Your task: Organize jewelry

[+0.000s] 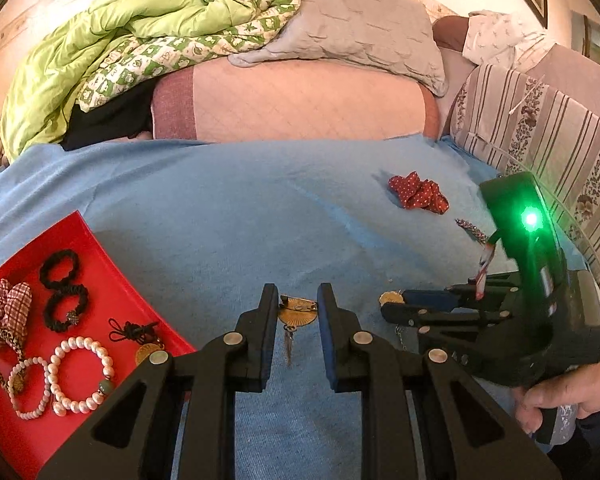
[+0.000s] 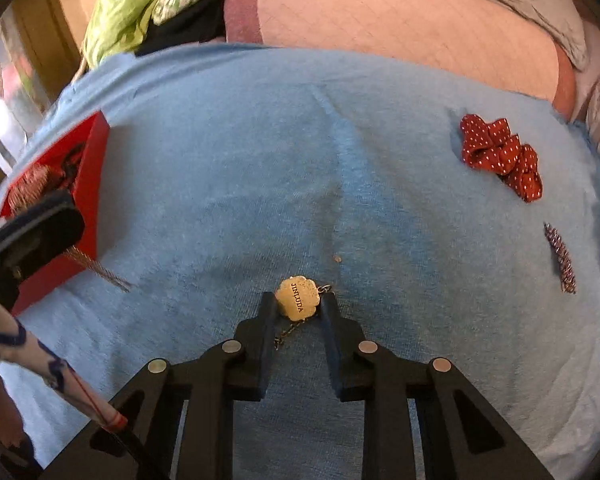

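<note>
My left gripper point(image 1: 298, 296) is shut on a gold fan-shaped ornament point(image 1: 298, 314), whose tassel hangs below the pads. The right wrist view shows it at the left edge, above the blue cloth beside the red tray point(image 2: 96, 184). My right gripper point(image 2: 298, 300) is shut on a gold flower-shaped tag point(image 2: 298, 298) marked JINLUDA; its chain trails back on the cloth. The tray point(image 1: 112, 280) at lower left holds black hair ties point(image 1: 64, 290), pearl bracelets point(image 1: 80, 376) and a checked scrunchie point(image 1: 6, 308).
A red dotted scrunchie point(image 2: 500, 156) and a sparkly hair clip point(image 2: 560, 258) lie on the blue cloth point(image 2: 260, 160) to the right. A white stick point(image 2: 40, 360) crosses the lower left. A green quilt point(image 1: 100, 40), pillows and a striped cushion point(image 1: 540, 128) ring the far side.
</note>
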A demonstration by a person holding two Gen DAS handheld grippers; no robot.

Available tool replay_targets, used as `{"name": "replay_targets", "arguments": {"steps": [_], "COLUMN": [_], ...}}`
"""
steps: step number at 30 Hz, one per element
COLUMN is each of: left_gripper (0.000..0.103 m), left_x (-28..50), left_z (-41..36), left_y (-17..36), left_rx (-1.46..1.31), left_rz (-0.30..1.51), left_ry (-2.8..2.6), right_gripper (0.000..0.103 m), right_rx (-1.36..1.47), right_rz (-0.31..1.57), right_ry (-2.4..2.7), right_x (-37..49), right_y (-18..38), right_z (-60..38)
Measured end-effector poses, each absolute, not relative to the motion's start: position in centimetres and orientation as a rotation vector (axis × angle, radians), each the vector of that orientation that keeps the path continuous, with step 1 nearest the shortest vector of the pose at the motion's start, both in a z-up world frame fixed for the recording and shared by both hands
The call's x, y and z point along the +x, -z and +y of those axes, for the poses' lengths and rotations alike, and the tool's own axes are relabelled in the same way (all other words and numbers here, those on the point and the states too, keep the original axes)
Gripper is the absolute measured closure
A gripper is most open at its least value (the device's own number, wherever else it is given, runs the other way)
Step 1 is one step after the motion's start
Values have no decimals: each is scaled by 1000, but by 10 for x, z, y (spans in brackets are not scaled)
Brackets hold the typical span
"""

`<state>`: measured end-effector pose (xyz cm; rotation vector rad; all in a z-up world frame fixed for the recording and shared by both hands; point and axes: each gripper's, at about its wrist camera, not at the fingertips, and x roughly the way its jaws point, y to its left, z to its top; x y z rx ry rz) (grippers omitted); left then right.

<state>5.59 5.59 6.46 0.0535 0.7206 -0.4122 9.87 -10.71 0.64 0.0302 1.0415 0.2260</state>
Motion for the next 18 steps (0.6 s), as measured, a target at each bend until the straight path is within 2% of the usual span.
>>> {"name": "replay_targets", "arguments": {"steps": [18], "left_gripper": [84], "left_x": [32], "left_z": [80], "left_y": [-119], "left_rx": [-13], "left_rz": [562], "left_ry": [410], "right_gripper": [79], "right_rx": [214], "right_rz": [670], "right_ry": [-343], "right_x": [69], "right_y": [-98], "right_z": [-125]}}
